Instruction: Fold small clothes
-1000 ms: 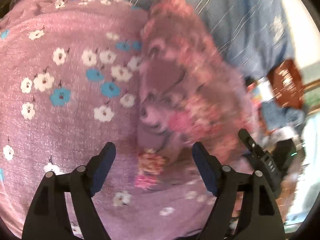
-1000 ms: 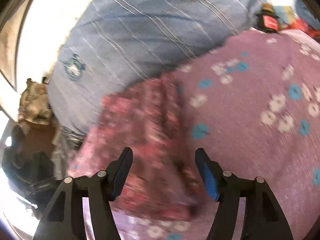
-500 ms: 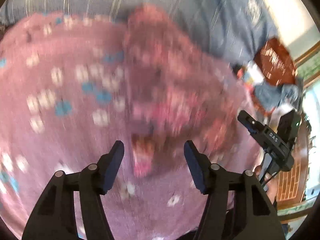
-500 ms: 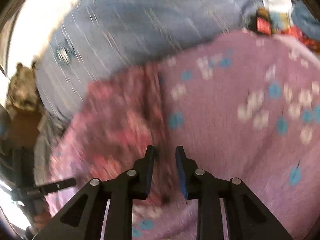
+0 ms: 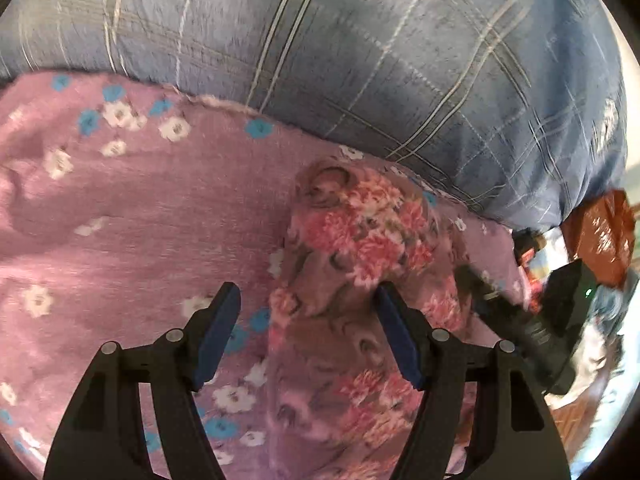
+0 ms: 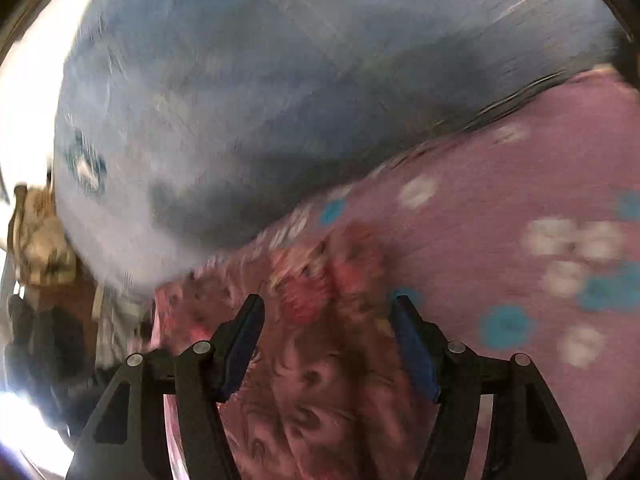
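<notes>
A small pink-and-red floral garment [image 5: 360, 240] lies in a long strip on the purple flowered sheet [image 5: 120, 220], its far end close to the blue checked blanket [image 5: 400, 60]. My left gripper [image 5: 307, 294] hovers over the garment's left edge. Its jaws are opening, with cloth below them but nothing pinched. In the blurred right wrist view the same garment [image 6: 320, 360] runs under my right gripper [image 6: 328, 304]. Its jaws are also opening, and the pads [image 6: 412, 344] stand clear of the cloth. The black housing [image 5: 560, 312] of my right gripper shows at the right edge of the left wrist view.
The blue checked blanket [image 6: 280, 80] bulges up along the far side of the sheet. Past the bed's end sit a reddish-brown object [image 5: 604, 236], a tan bundle [image 6: 40, 248] and other clutter on the floor.
Both grippers have slid along the garment toward its far end by the blue blanket. The right jaws, nearly closed half a second ago, now stand wide. The left jaws have also widened.
</notes>
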Motion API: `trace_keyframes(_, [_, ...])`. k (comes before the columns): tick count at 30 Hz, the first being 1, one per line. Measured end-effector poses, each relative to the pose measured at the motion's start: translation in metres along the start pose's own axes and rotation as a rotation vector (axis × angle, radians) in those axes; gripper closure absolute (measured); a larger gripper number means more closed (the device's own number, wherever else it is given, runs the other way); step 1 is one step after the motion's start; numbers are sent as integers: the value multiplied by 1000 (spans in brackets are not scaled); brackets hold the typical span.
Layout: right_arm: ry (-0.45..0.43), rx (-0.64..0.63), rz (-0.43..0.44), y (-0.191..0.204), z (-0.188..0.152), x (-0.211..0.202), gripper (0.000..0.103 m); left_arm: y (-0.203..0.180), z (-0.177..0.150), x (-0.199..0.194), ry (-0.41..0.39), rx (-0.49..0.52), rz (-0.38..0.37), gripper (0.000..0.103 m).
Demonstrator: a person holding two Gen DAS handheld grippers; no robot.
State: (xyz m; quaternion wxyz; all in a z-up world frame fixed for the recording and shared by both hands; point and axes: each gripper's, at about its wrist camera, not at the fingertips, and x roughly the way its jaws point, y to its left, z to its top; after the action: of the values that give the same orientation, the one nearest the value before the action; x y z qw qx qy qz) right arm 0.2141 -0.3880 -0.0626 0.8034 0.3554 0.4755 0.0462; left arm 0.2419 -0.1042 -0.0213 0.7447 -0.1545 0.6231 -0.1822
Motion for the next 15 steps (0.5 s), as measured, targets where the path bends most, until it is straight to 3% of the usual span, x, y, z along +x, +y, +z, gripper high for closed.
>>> trace_keyframes(1, [22, -49, -30, 8, 0, 6, 62, 2, 2, 1, 7, -20, -18, 34])
trace_keyframes(2, [22, -144, -88, 22, -2, 9, 85, 3, 3, 1, -11, -24, -24, 34])
trace_keyframes(3, [-8, -242, -116, 35, -6, 4, 90, 4, 5, 4, -39, -20, -2, 34])
trace_keyframes(4, [-50, -261, -111, 38, -8, -3, 90, 5, 8, 10, -55, -14, 30, 34])
trace_keyframes(6, [-104, -184, -145, 18, -7, -7, 93, 7, 10, 35, -31, -1, 107, 33])
trace_keyframes(8, [-30, -104, -183, -7, -8, 12, 90, 4, 8, 38, -59, 18, 135, 33])
trace_keyframes(9, [-49, -89, -166, -9, -7, 9, 85, 0, 8, 32, -61, 34, 140, 35])
trace_keyframes(11, [-77, -80, -166, -5, -7, -7, 79, 0, 9, 12, -76, 36, 104, 38])
trace_keyframes(13, [-133, -78, -157, -1, -8, -27, 78, 2, 8, -17, -141, 11, 40, 38])
trace_keyframes(15, [-195, -105, -66, 9, -11, -49, 73, -4, 7, -38, -196, 22, 7, 38])
